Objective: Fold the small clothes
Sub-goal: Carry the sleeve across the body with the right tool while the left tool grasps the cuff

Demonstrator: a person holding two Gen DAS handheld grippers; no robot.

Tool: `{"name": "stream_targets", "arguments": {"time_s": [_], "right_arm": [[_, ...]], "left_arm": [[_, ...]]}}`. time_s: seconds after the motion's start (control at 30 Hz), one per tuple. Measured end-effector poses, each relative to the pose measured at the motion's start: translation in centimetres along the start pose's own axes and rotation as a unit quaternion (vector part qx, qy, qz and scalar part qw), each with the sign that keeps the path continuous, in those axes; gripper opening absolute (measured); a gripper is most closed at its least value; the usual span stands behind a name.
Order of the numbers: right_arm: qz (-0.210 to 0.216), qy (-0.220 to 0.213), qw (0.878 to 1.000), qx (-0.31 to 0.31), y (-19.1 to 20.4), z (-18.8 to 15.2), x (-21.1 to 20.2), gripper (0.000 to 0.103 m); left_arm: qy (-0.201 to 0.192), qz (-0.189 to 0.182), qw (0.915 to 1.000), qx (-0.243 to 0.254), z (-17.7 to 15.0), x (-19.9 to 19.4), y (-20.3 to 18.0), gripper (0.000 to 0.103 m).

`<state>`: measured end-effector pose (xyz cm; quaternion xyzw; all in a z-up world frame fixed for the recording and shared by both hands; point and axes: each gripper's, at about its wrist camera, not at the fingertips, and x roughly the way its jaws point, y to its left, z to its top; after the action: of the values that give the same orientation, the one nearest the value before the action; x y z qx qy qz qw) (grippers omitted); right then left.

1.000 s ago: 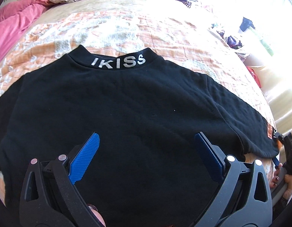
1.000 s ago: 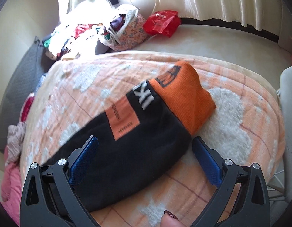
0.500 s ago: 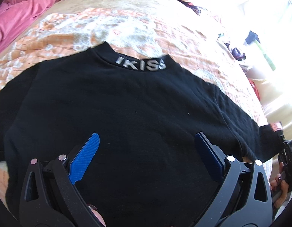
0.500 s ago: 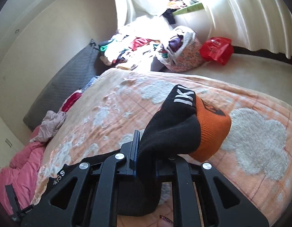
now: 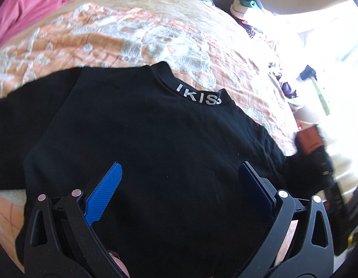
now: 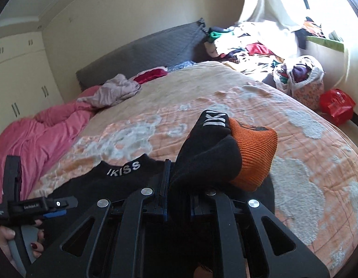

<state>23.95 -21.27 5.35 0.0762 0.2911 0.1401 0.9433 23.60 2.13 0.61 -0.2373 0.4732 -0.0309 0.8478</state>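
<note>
Black and flat, the sweater (image 5: 155, 143) lay spread on the orange-and-white quilt (image 5: 123, 34) of the bed, its collar printed "IKISS" turned away from the left camera. The left gripper (image 5: 179, 180) hovered over the sweater's lower body with its blue pads (image 5: 105, 190) wide apart and nothing between them.

The right gripper (image 6: 176, 199) was pressed together on the sleeve (image 6: 202, 162), pinching the black cloth just behind the orange cuff (image 6: 255, 155). The sleeve was lifted off the quilt and bunched, the cuff standing above the fingers, white letters showing on the black band beside it. In the left view that sleeve ran off the sweater's right side, blurred, toward the right gripper at the frame's edge.

A pink duvet (image 6: 35, 139) lay crumpled at the far left of the bed with a mauve garment (image 6: 114, 90) beside it. Past the bed a heap of clothes (image 6: 253, 44) sat in bright window light, near a stuffed floral bag (image 6: 301, 78) and a red bag (image 6: 336, 106).
</note>
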Motion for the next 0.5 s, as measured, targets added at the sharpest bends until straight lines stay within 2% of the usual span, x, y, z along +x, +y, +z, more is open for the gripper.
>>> {"name": "stream_targets", "arguments": {"time_s": [0.27,0.3,0.33,0.37,0.5], "right_arm": [[0.02,0.082,0.992,-0.094,4.8,-3.5,4.2,0.014],[0.028,0.096,0.99,-0.096,5.1,-4.0,4.6,0.017],[0.037,0.108,0.989,-0.097,5.3,-4.3,4.8,0.027],[0.042,0.119,0.987,-0.102,5.8,-4.8,5.0,0.033],[0.028,0.135,0.976,-0.166,7.3,-6.5,4.7,0.058]], "left_arm": [[0.012,-0.043,0.9985,-0.03,-0.2,0.2,1.5,0.095],[0.013,-0.047,0.9982,-0.034,-0.2,0.3,1.6,0.095],[0.012,-0.049,0.998,-0.037,-0.2,0.2,1.8,0.094],[0.012,-0.054,0.9977,-0.04,-0.2,0.3,1.9,0.095],[0.016,-0.061,0.997,-0.045,-0.4,0.6,2.0,0.095]]}}
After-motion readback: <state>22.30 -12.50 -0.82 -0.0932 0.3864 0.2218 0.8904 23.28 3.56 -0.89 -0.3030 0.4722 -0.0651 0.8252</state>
